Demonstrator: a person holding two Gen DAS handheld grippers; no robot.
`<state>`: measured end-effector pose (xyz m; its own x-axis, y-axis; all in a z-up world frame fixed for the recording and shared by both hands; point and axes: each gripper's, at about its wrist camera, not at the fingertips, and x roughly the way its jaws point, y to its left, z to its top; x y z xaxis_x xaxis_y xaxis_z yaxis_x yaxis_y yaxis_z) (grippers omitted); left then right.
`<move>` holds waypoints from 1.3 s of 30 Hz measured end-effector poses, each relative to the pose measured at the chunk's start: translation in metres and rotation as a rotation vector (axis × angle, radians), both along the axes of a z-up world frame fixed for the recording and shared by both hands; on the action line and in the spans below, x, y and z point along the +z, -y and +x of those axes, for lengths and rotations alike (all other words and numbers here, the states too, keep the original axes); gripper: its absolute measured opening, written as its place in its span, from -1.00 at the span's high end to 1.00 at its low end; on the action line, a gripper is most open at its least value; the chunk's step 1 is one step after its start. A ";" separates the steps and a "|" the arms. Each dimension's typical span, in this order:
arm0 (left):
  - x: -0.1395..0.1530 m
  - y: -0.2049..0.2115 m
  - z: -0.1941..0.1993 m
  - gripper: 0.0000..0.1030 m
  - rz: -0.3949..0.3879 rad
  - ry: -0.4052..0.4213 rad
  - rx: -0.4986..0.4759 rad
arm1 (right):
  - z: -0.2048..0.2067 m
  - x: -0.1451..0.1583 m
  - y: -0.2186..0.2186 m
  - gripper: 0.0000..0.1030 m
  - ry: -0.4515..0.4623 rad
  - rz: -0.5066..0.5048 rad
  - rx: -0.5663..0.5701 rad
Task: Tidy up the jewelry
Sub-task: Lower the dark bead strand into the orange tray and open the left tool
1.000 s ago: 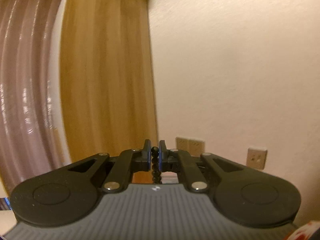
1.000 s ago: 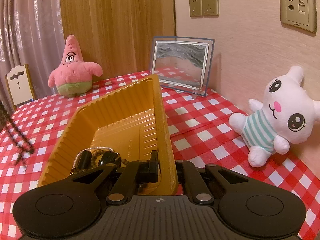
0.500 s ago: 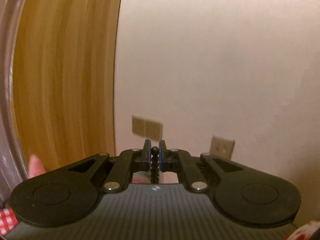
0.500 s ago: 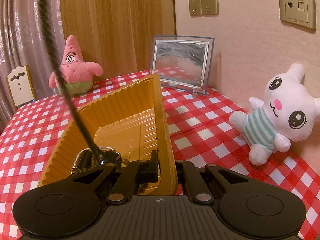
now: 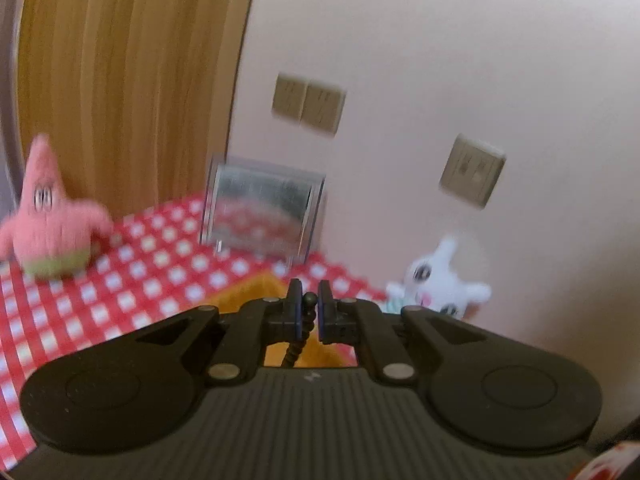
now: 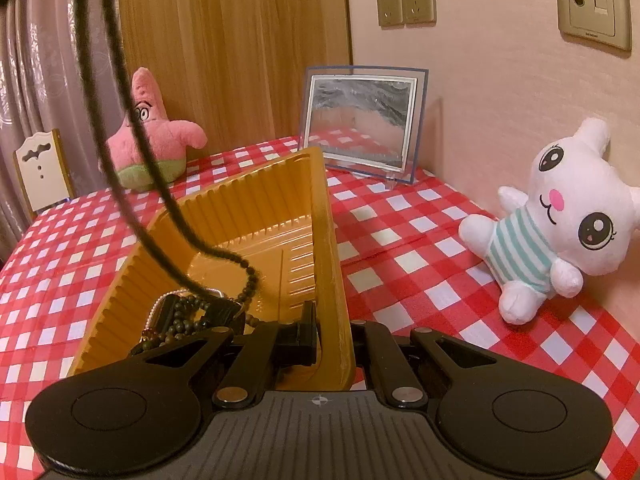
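Where blurred, necklace [image 6: 120, 152] barely legible

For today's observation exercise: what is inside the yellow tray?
In the yellow tray lies a heap of dark bead strings and a pale chain; a dark bead necklace trails down into it. The right gripper hides the near end.

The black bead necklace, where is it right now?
The black bead necklace hangs from the left gripper, whose fingers pinch its top bead; in the right wrist view it drops from upper left into the yellow tray, onto the jewelry pile.
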<state>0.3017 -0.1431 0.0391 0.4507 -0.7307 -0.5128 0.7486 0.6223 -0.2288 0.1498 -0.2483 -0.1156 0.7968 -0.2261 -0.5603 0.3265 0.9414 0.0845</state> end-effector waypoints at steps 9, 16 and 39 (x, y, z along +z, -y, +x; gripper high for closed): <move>-0.067 -0.009 0.004 0.89 0.071 -0.151 0.085 | -0.001 -0.002 0.000 0.91 -0.005 0.006 -0.002; -0.086 -0.007 0.014 0.89 0.097 -0.180 0.106 | -0.001 -0.002 0.000 0.91 -0.005 0.008 -0.003; -0.117 -0.044 0.013 0.52 0.198 -0.206 0.215 | 0.005 -0.005 -0.003 0.91 -0.003 0.019 -0.006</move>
